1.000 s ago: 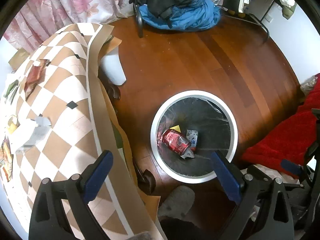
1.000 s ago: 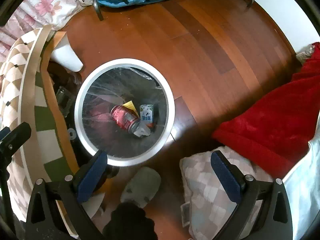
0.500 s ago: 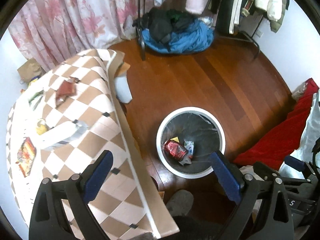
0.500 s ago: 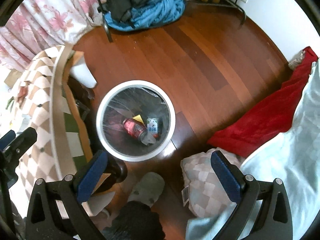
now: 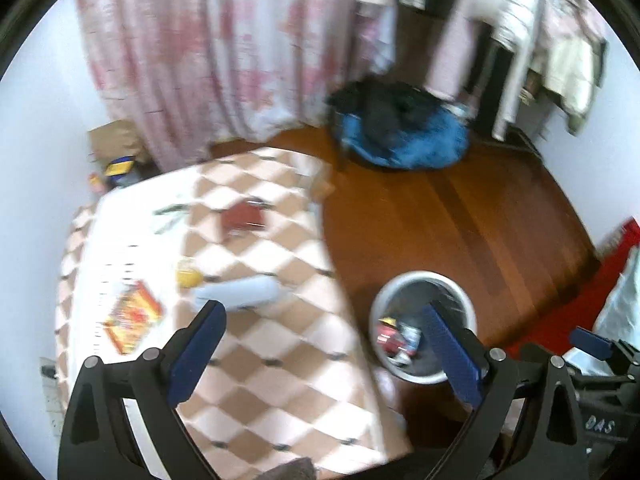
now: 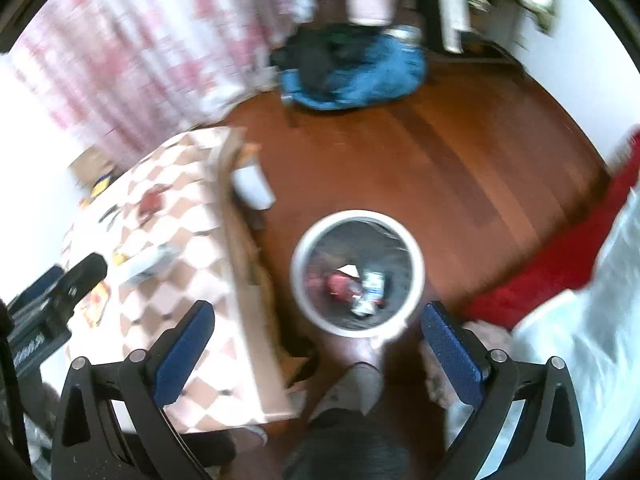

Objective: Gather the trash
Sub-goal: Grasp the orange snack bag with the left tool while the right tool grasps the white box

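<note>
Seen from high above a bedroom floor, a checkered surface (image 5: 280,364) at left carries scattered litter: a red-and-yellow wrapper (image 5: 132,316) near its left edge, a small yellow scrap (image 5: 188,277) beside a pale crumpled bag (image 5: 238,291), and farther back a dark red packet (image 5: 242,218). The left gripper (image 5: 325,354) hangs over the surface's right edge, jaws spread wide and holding nothing, its blue pads framing the gap between table and bin. To the right, on the wooden floor (image 5: 460,216), stands a round white-rimmed trash bin (image 5: 424,378) with a red can (image 6: 340,285) and a small printed carton (image 6: 374,282) lying at the bottom; details are soft with motion blur. The right gripper (image 6: 318,354) hovers above the bin's near rim, likewise fully released and empty. A blue heap of clothes (image 6: 360,72) lies against the pink floral curtain (image 5: 224,52) behind, and a red blanket (image 6: 560,264) edges in at far right.
</note>
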Motion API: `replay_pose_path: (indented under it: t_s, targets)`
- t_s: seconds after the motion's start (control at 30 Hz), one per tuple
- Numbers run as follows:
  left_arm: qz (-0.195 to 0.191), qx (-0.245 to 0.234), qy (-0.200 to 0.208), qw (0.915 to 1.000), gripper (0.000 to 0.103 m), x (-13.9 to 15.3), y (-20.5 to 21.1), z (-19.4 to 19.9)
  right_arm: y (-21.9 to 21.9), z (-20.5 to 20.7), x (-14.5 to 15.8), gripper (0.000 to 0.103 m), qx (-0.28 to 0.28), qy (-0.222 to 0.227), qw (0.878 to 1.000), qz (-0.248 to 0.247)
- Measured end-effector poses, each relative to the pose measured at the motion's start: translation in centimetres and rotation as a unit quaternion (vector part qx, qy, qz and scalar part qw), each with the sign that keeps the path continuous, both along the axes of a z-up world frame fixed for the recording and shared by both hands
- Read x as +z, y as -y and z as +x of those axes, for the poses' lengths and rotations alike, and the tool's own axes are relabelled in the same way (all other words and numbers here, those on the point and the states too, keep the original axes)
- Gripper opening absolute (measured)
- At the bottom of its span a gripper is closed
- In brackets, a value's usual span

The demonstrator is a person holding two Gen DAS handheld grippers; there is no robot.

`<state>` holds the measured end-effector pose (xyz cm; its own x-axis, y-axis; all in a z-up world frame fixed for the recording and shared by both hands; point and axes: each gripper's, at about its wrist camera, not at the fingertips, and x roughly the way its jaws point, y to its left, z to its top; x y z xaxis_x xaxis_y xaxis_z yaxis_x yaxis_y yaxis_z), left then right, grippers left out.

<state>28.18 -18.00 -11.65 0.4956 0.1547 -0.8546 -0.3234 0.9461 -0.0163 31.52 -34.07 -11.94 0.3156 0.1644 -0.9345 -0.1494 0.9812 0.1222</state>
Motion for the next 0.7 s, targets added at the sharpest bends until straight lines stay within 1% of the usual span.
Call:
replay_pose_path:
  t_s: [0.07,0.1,0.13,0.2,0.23,0.3,0.33,0.4,0.43,0.5,0.53,0.6,0.63,0.67,0.7]
  targets:
    - [0.027,0.030,0.001,0.9992,0.100,-0.5,-3.4,-1.2,-3.7,0.3,-0.3,0.103,0.042,-0.005,0.999,-0.006]
    - [0.037,0.042,-0.004,0.9984,0.100,-1.0,-4.8,-1.8,-6.5,0.6,-0.9,0.103,0.074,-0.009,0.997,-0.018]
    - [0.048,0.061,-0.016,0.9969,0.100,-2.0,-7.1,-2.6,-9.2,0.9,-1.5,0.103,0.105,-0.013,0.994,-0.028]
    - [0.060,0.084,-0.038,0.9939,0.100,-3.9,-10.1,-3.7,-13.7,1.3,-3.3,0.103,0.158,-0.025,0.986,-0.046]
    - [0.072,0.100,-0.053,0.9910,0.100,-5.2,-11.9,-4.4,-17.3,1.6,-4.8,0.103,0.202,-0.035,0.977,-0.064]
    - [0.092,0.124,-0.085,0.9843,0.101,-8.0,-14.9,-5.7,-21.8,2.0,-7.1,0.103,0.255,-0.042,0.961,-0.095]
    - [0.097,0.135,-0.103,0.9807,0.101,-9.5,-16.4,-6.4,-25.1,2.1,-8.9,0.103,0.294,-0.042,0.946,-0.129]
    - [0.097,0.150,-0.132,0.9750,0.101,-12.2,-18.7,-7.5,-28.8,2.2,-11.2,0.103,0.339,-0.038,0.925,-0.169]
    - [0.098,0.157,-0.144,0.9720,0.101,-13.4,-19.8,-8.0,-31.2,2.3,-12.8,0.103,0.366,-0.037,0.910,-0.193]
    - [0.094,0.168,-0.161,0.9680,0.101,-15.4,-21.7,-8.9,-33.7,2.4,-14.7,0.103,0.399,-0.042,0.889,-0.219]
    - [0.091,0.171,-0.166,0.9668,0.101,-15.8,-22.2,-9.4,-35.3,2.6,-16.1,0.103,0.418,-0.043,0.875,-0.239]
    - [0.080,0.178,-0.171,0.9659,0.101,-16.7,-23.3,-10.2,-36.7,2.6,-17.7,0.103,0.443,-0.049,0.856,-0.261]
    - [0.072,0.178,-0.169,0.9666,0.101,-16.8,-23.6,-10.4,-37.4,2.6,-18.7,0.100,0.456,-0.057,0.845,-0.274]
    - [0.068,0.177,-0.168,0.9674,0.101,-16.8,-23.9,-10.6,-37.8,2.6,-19.3,0.090,0.465,-0.064,0.839,-0.275]
    - [0.064,0.173,-0.166,0.9687,0.101,-16.7,-24.1,-10.7,-38.1,2.7,-19.5,0.087,0.469,-0.066,0.838,-0.272]
